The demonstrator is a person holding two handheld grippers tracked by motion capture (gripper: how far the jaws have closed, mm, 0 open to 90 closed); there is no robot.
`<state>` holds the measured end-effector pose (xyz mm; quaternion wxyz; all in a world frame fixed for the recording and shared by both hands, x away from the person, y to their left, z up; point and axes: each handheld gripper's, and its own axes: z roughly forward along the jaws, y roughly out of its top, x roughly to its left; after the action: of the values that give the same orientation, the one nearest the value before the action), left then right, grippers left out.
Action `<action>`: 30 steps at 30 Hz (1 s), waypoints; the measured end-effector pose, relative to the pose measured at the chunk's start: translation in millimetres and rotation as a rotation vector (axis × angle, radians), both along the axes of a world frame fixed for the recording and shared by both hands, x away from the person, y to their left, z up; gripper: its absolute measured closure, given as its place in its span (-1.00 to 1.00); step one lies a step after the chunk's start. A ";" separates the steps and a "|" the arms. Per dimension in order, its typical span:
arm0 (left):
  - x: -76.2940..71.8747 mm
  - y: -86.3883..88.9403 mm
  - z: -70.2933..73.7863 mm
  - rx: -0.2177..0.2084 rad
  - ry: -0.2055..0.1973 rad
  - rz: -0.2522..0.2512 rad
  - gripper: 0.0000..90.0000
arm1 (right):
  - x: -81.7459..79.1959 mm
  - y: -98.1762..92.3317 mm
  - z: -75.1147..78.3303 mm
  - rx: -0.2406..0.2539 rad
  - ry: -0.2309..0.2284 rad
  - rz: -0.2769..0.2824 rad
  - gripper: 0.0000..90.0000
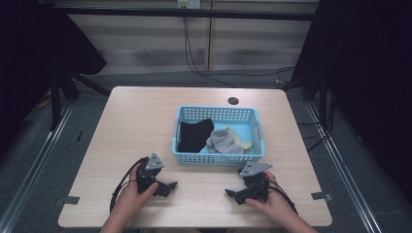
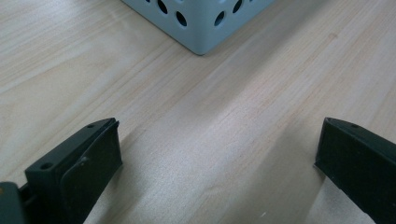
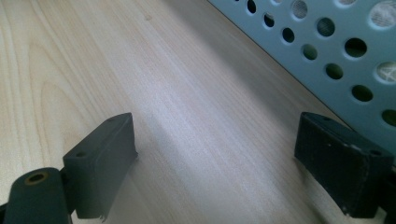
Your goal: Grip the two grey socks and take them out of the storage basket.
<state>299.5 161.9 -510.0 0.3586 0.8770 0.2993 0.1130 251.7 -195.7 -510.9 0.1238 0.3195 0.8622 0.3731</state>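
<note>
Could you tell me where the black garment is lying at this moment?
In the high view, the black garment lies in the left half of the blue basket, beside the grey cloth.

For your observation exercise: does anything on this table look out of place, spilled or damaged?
Nothing stands out. The blue basket sits flat on the table, holding loosely heaped black, grey and pale yellow cloths. Left gripper and right gripper rest open before it.

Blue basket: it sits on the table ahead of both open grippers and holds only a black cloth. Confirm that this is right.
Not quite. The blue basket does sit on the table ahead of the open left gripper and right gripper, but the high view shows more than the black cloth inside: a grey cloth and a pale yellow one lie beside it.
</note>
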 end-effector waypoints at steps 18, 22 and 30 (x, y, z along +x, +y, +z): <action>0.1 -0.1 0.0 -0.001 0.002 0.000 -1.00 | -2.8 -1.3 6.5 -0.019 0.059 0.010 -0.66; 0.0 -0.2 0.0 -0.002 0.002 0.001 -1.00 | -1.9 -4.0 14.5 -0.030 0.143 -0.002 -0.56; 0.1 -0.1 0.0 0.000 0.001 0.001 -1.00 | 0.9 -7.6 42.5 -0.124 0.217 0.053 -0.55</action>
<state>299.6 161.8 -510.0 0.3584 0.8769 0.2998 0.1127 252.6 -203.2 -468.3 0.0393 0.3270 0.9000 0.2856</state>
